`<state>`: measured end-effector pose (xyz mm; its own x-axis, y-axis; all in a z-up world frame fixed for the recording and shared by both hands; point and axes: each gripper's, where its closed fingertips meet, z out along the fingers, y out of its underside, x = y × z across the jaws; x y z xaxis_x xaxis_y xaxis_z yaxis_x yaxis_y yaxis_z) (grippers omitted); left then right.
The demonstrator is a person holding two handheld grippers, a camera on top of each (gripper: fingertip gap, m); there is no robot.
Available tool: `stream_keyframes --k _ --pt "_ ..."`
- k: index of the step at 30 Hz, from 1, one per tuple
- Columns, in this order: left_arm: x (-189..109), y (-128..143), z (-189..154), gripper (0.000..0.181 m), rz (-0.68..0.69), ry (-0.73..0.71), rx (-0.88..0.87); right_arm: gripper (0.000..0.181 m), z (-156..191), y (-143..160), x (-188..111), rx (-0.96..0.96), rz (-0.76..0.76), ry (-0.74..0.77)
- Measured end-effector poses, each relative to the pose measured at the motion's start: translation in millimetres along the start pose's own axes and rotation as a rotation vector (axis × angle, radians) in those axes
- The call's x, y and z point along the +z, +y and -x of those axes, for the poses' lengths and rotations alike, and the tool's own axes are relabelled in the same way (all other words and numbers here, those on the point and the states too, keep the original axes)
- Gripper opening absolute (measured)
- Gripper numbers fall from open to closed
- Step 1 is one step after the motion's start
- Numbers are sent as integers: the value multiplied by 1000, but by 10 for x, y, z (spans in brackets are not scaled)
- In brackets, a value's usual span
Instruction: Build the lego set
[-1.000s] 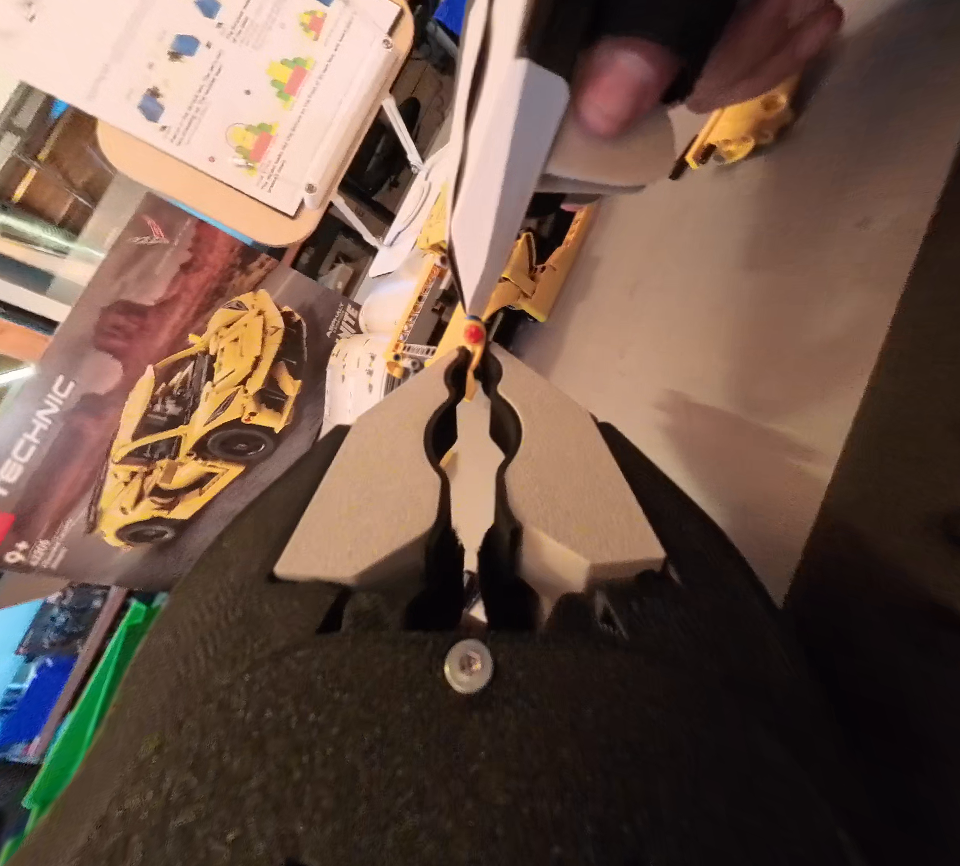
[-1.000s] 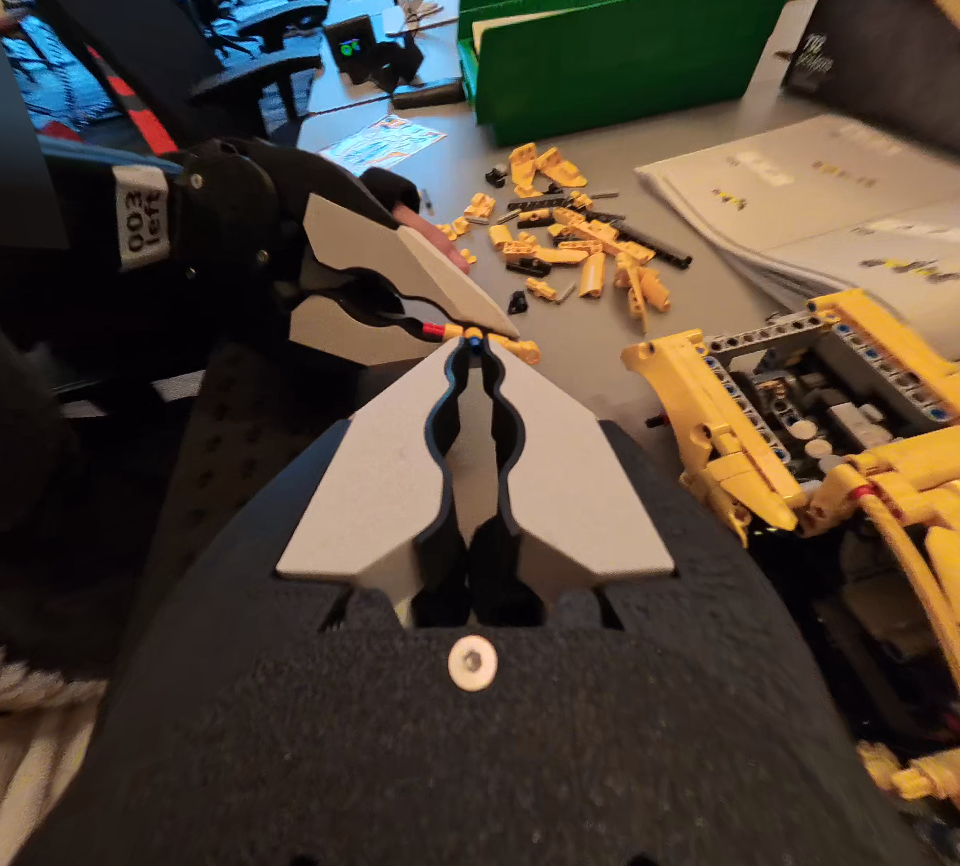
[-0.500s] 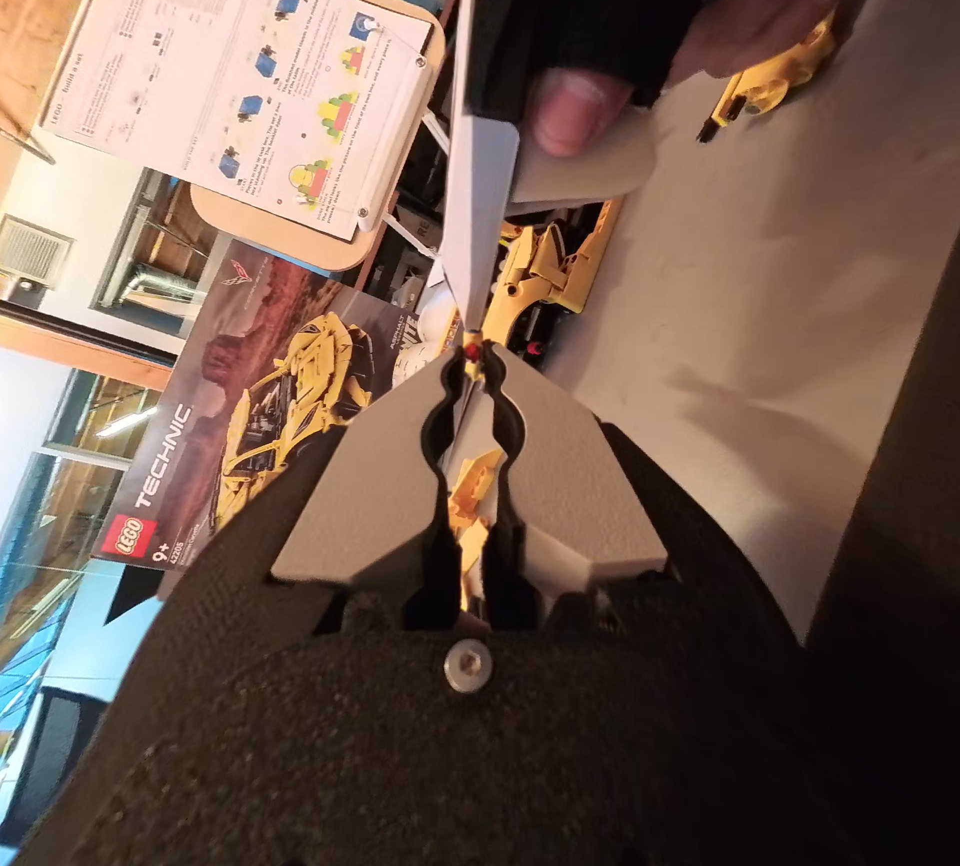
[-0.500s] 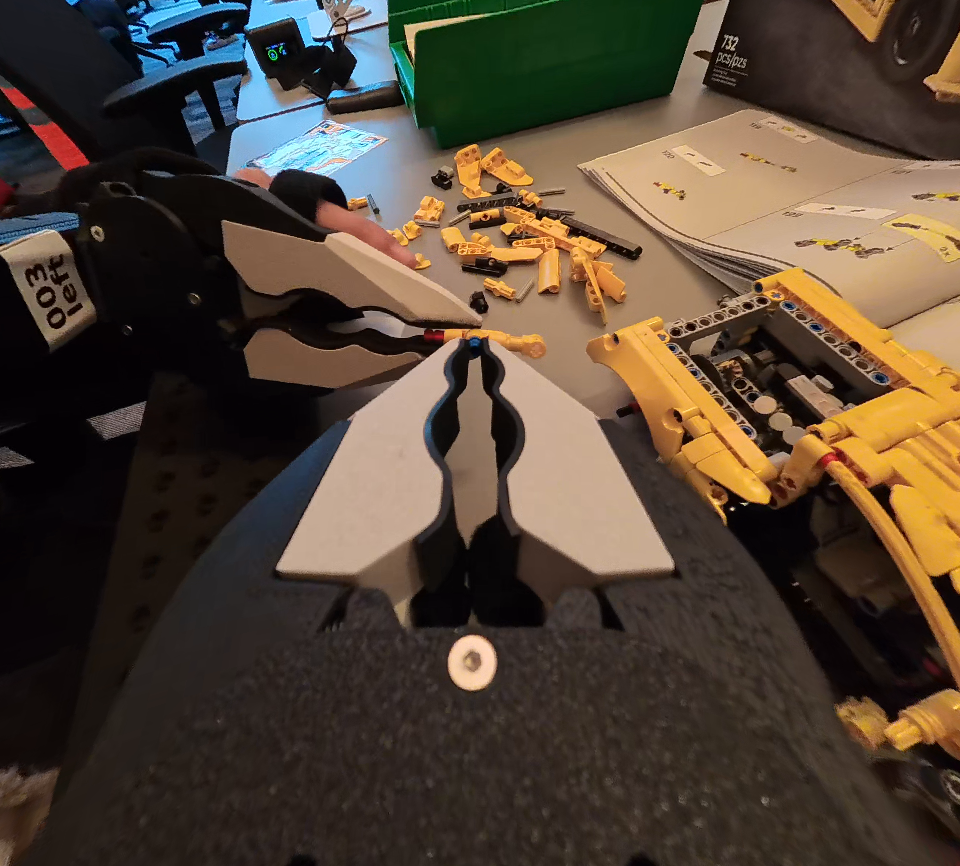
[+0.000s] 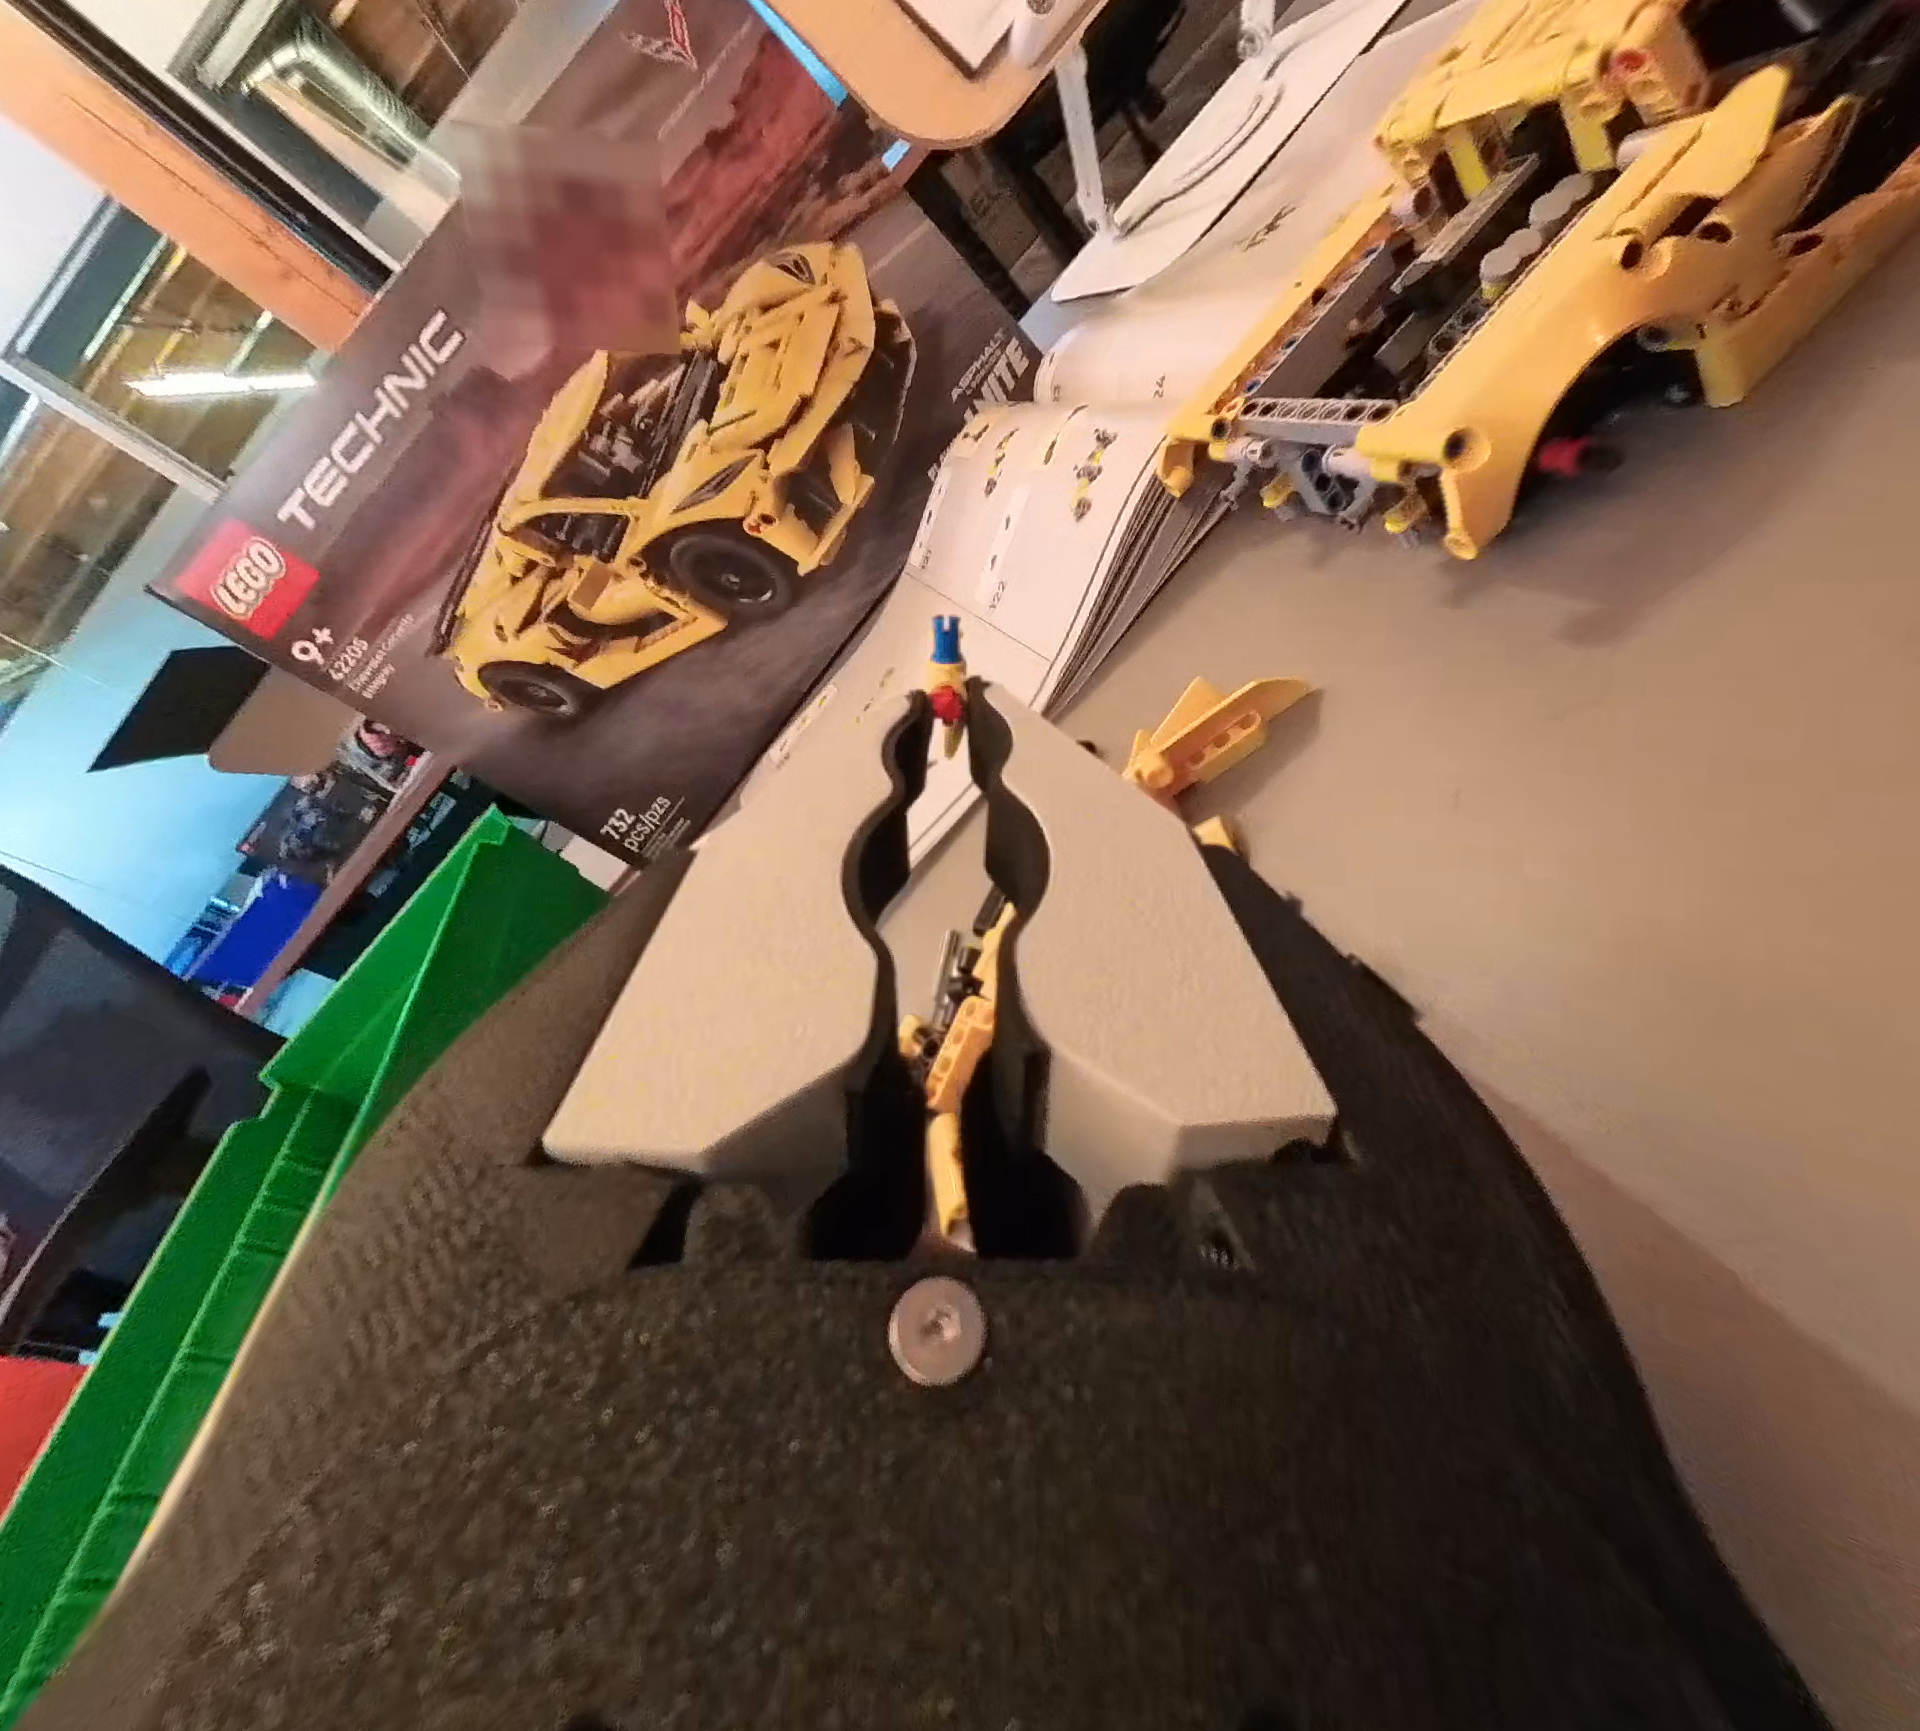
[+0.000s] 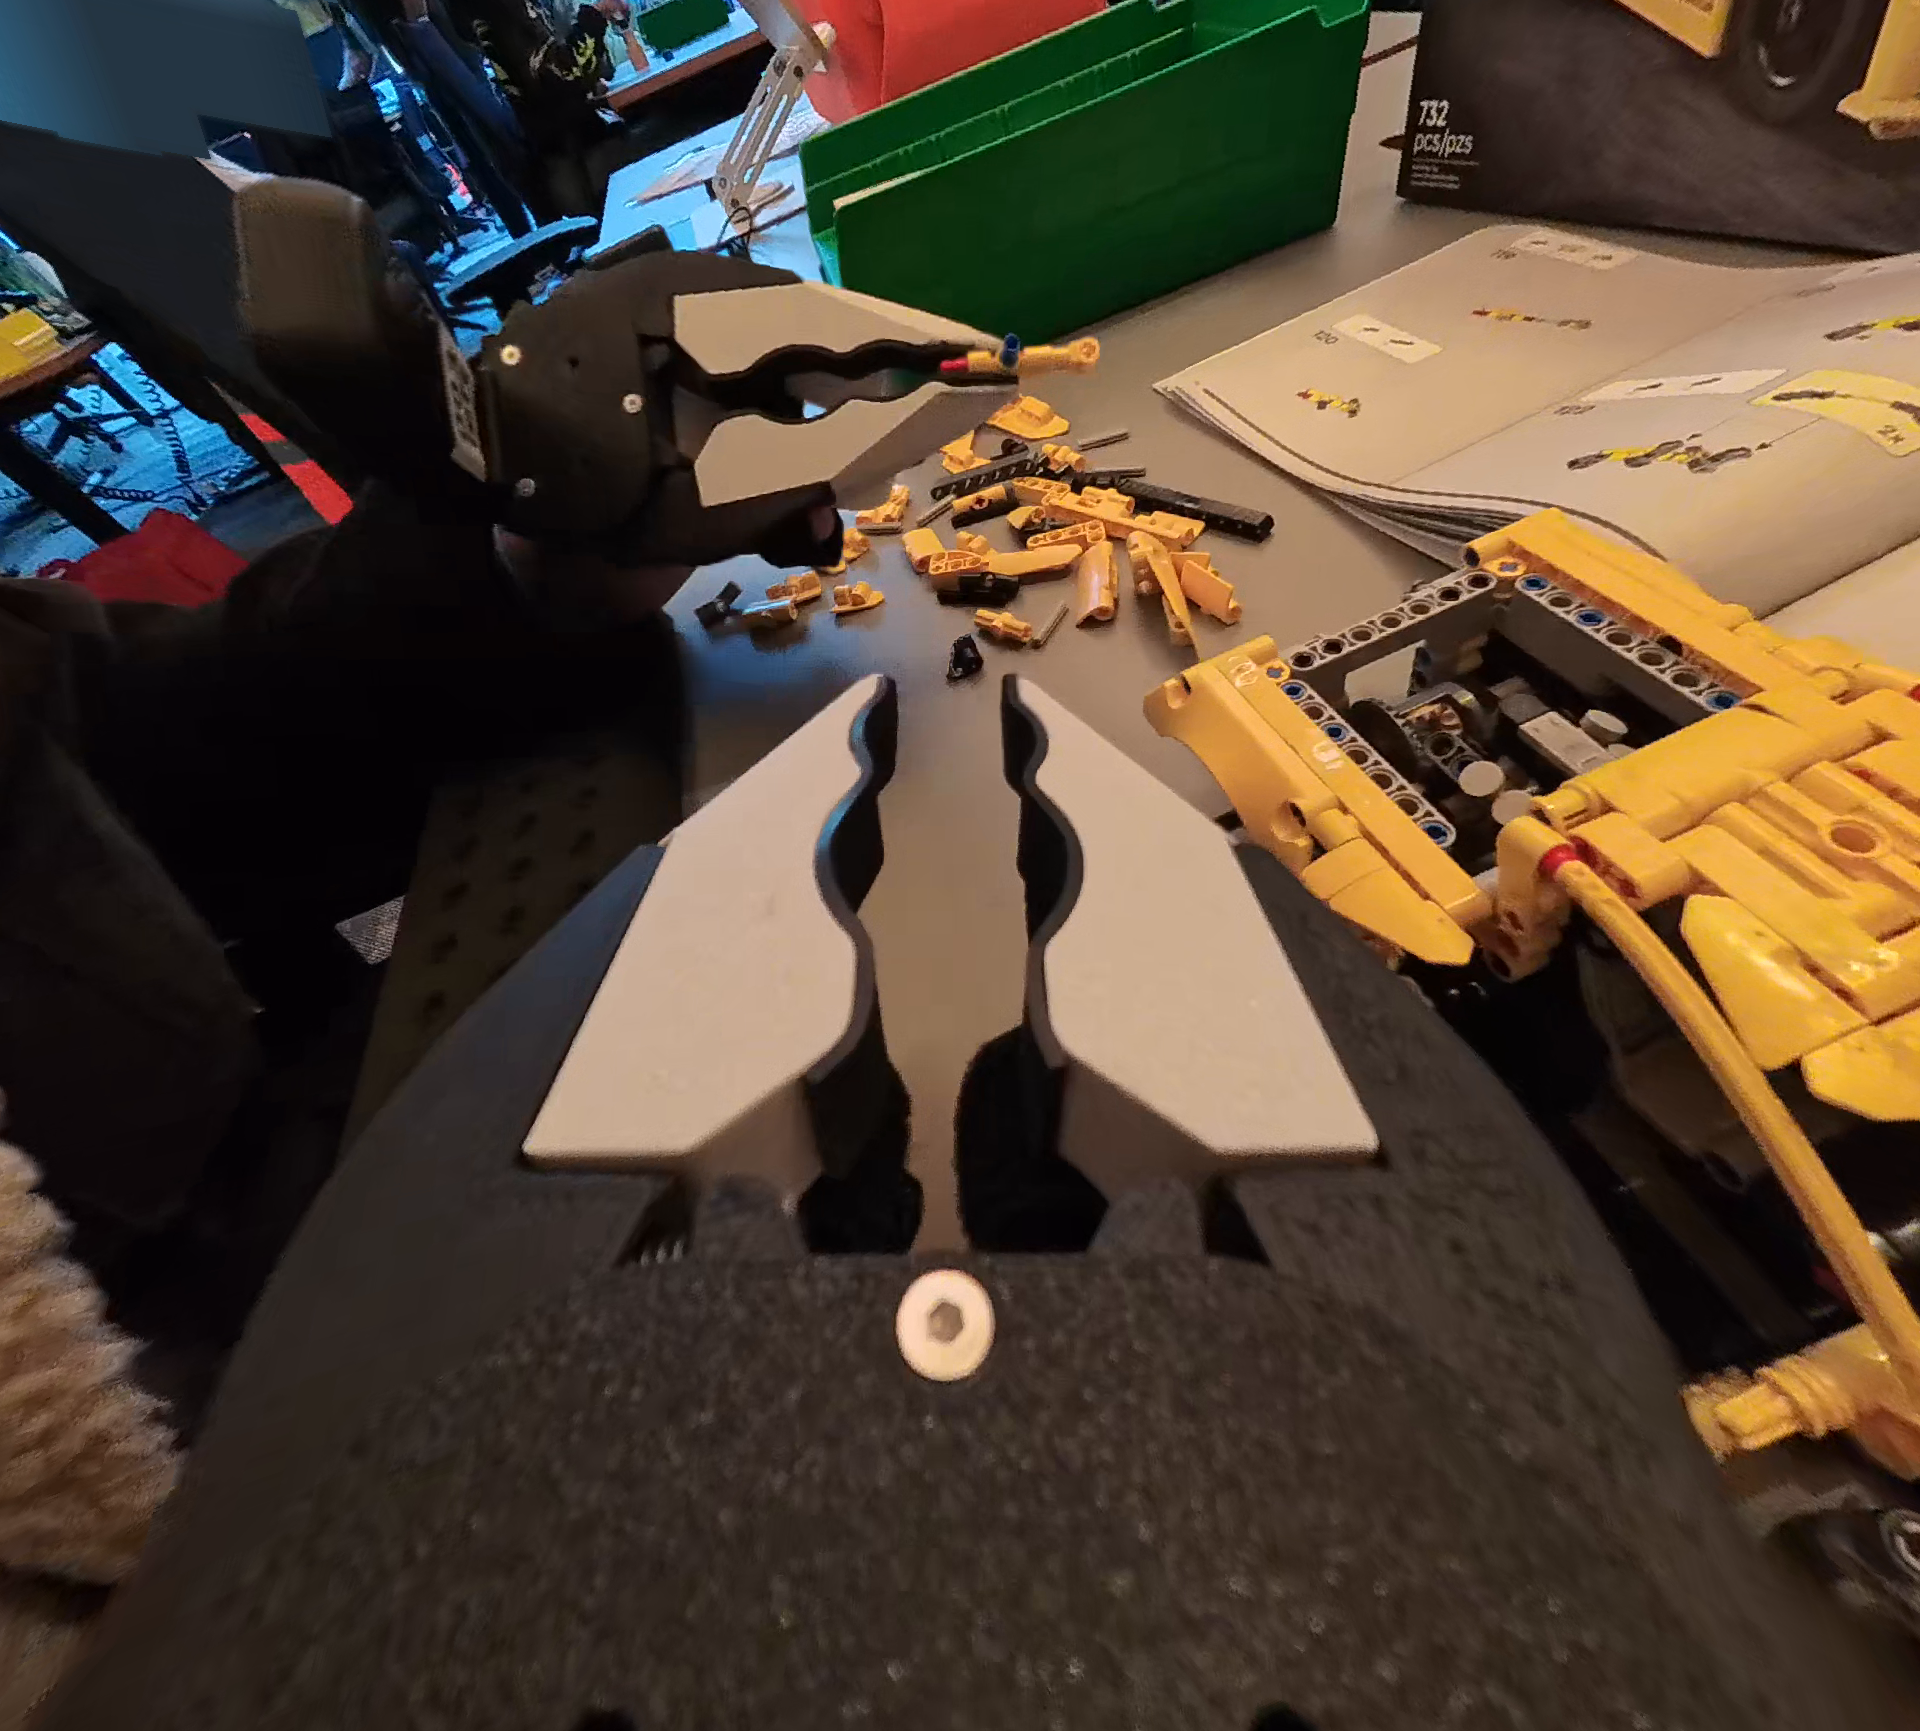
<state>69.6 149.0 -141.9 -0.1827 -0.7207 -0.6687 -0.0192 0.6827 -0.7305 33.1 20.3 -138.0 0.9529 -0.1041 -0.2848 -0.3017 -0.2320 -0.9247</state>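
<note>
The left hand-held gripper (image 6: 961, 367) pinches a small yellow connector assembly (image 6: 1029, 353) by its very tip, raised above the loose yellow parts (image 6: 1049, 528) on the desk (image 5: 1558, 850). The right hand-held gripper (image 6: 945, 694) is spread, holding nothing. With so little of it gripped, the assembly could twist or drop when pressed into the half-built yellow car (image 6: 1558, 808). Its socket is hard to make out, and the car is cut off at the frame's edge.
</note>
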Motion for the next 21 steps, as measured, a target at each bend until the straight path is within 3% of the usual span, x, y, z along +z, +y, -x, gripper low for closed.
stream_keyframes --k 10,13,18,21 --pt "3 -68 -154 7 -27 52 45 16 24 103 47 -15 54 -17" --pt "-108 -314 -226 7 -162 94 17 19 125 39 36 18 10 -98" --pt "-455 -839 -330 7 -456 195 -88 45 255 -201 -114 204 -113 -302" --pt "-628 -1045 -511 7 -534 350 -196 46 377 -338 -202 138 -192 -352"
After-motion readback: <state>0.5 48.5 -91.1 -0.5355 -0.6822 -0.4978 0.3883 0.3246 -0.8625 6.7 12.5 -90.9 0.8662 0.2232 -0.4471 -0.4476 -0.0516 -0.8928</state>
